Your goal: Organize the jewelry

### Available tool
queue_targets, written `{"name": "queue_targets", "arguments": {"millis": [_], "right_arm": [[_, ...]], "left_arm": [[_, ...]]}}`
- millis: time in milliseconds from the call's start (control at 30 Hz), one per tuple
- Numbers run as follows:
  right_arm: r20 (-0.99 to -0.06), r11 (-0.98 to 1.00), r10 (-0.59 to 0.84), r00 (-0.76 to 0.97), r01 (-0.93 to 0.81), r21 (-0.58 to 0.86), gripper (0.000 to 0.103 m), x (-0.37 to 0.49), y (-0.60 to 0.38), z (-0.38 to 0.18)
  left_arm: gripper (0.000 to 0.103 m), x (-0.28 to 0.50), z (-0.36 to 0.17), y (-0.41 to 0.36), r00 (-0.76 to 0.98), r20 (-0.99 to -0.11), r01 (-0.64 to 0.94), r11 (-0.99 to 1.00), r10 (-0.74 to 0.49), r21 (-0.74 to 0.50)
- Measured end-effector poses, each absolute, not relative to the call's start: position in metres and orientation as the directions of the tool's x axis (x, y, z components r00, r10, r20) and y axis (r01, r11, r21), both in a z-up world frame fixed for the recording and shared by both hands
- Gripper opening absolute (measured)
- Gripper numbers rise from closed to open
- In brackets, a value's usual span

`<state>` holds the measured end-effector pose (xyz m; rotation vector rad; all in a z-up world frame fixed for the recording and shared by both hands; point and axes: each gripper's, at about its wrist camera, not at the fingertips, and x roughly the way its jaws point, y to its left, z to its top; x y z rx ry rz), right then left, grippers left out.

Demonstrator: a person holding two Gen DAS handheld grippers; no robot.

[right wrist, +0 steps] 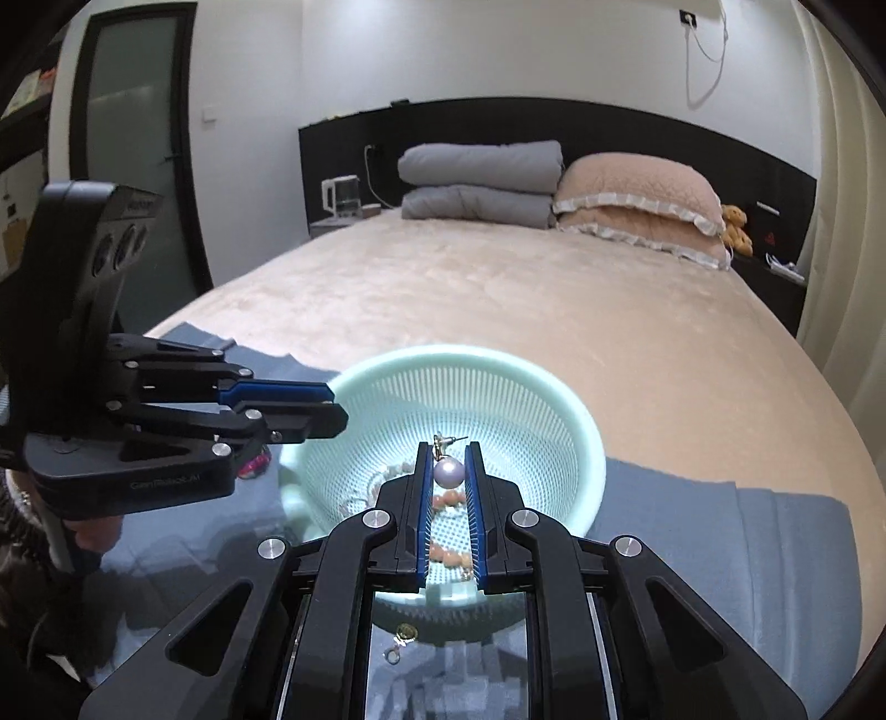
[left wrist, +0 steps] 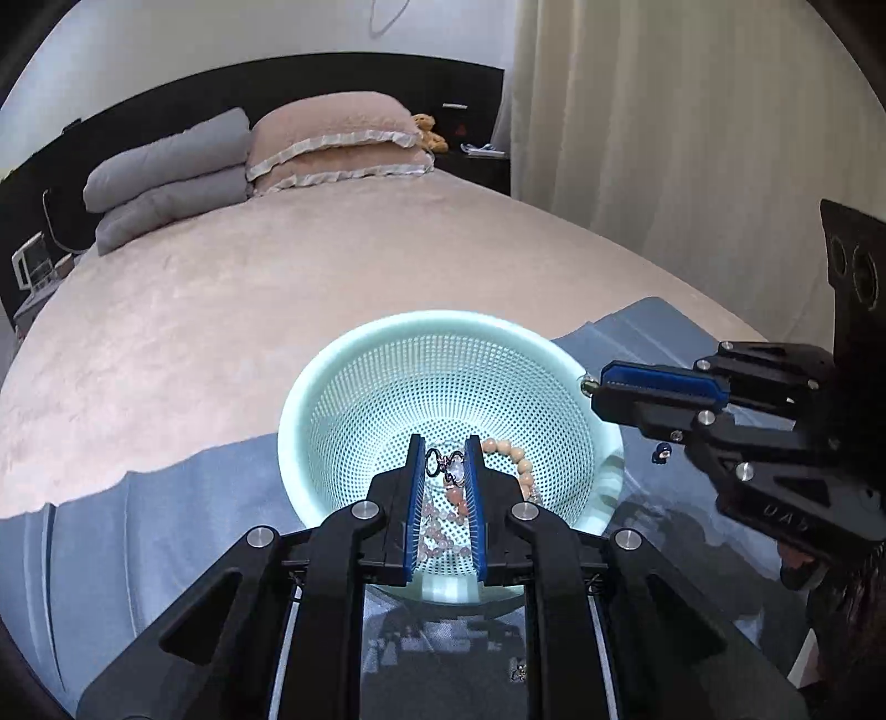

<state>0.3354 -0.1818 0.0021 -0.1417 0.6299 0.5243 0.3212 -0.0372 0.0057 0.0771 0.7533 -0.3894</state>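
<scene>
Release over the basket [right wrist: 587, 443]: right gripper [right wrist: 449, 459] pinches a pearl earring [right wrist: 448, 472], left gripper [left wrist: 446, 462] a small charm [left wrist: 443, 462].

Bedroom, white walls [right wrist: 443, 50]. Bed [right wrist: 498, 288] with beige cover, black headboard [right wrist: 609, 122], grey folded duvet [right wrist: 476, 177], peach frilled pillows [right wrist: 637, 205]. Cream curtain [left wrist: 664, 138]; frosted door [right wrist: 133, 138].

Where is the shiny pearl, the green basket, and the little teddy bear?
pearl earring [right wrist: 448, 472]: right wrist view, on the round pearl between the hand-held gripper's fingers.
green basket [right wrist: 581, 437]: right wrist view, on its right rim.
teddy bear [right wrist: 736, 222]: right wrist view, on its body beside the pink pillows.
</scene>
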Motion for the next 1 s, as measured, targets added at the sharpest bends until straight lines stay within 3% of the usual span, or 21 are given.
{"name": "queue_targets", "arguments": {"millis": [400, 433, 467, 533, 567, 600, 667, 700, 733, 767, 867, 1000], "right_arm": [[-0.648, 0.894, 0.402, 0.646, -0.430, 0.126, 0.013, 0.342, -0.194, -0.034], [-0.647, 0.892, 0.405, 0.646, -0.434, 0.125, 0.013, 0.341, -0.194, -0.034], [-0.644, 0.893, 0.402, 0.651, -0.433, 0.121, 0.013, 0.343, -0.194, -0.032], [-0.633, 0.898, 0.393, 0.667, -0.428, 0.106, 0.028, 0.340, -0.195, -0.030], [-0.623, 0.901, 0.387, 0.680, -0.424, 0.096, 0.046, 0.337, -0.197, -0.028], [-0.604, 0.903, 0.382, 0.699, -0.421, 0.085, 0.057, 0.333, -0.198, -0.026], [-0.574, 0.898, 0.395, 0.717, -0.433, 0.077, 0.064, 0.324, -0.204, -0.020], [-0.559, 0.898, 0.396, 0.729, -0.435, 0.069, 0.076, 0.319, -0.207, -0.017], [-0.537, 0.897, 0.400, 0.743, -0.438, 0.062, 0.082, 0.313, -0.212, -0.014], [-0.512, 0.893, 0.409, 0.755, -0.446, 0.056, 0.086, 0.305, -0.217, -0.012], [-0.495, 0.870, 0.445, 0.746, -0.492, 0.042, 0.086, 0.286, -0.230, -0.010], [-0.522, 0.830, 0.483, 0.703, -0.557, 0.019, 0.087, 0.268, -0.242, -0.017]], "left_arm": [[0.016, 0.332, -0.014, -0.036, 0.618, -0.727, 0.317, 0.941, -0.297, -0.115], [0.020, 0.332, -0.014, -0.037, 0.619, -0.723, 0.323, 0.939, -0.306, -0.121], [0.033, 0.332, -0.013, -0.036, 0.621, -0.719, 0.327, 0.937, -0.313, -0.125], [0.053, 0.327, -0.012, -0.033, 0.633, -0.706, 0.322, 0.937, -0.319, -0.134], [0.059, 0.324, -0.011, -0.030, 0.641, -0.695, 0.323, 0.936, -0.326, -0.141], [0.060, 0.322, -0.009, -0.029, 0.648, -0.686, 0.326, 0.935, -0.330, -0.142], [0.073, 0.315, -0.004, -0.024, 0.661, -0.664, 0.342, 0.928, -0.349, -0.147], [0.079, 0.310, -0.001, -0.020, 0.665, -0.652, 0.357, 0.922, -0.363, -0.149], [0.091, 0.304, 0.001, -0.016, 0.672, -0.638, 0.372, 0.916, -0.376, -0.148], [0.098, 0.297, 0.004, -0.012, 0.679, -0.620, 0.396, 0.907, -0.394, -0.144], [0.097, 0.273, 0.011, -0.004, 0.673, -0.567, 0.507, 0.854, -0.476, -0.116], [0.097, 0.251, 0.004, -0.008, 0.616, -0.585, 0.632, 0.774, -0.527, -0.032]]}}
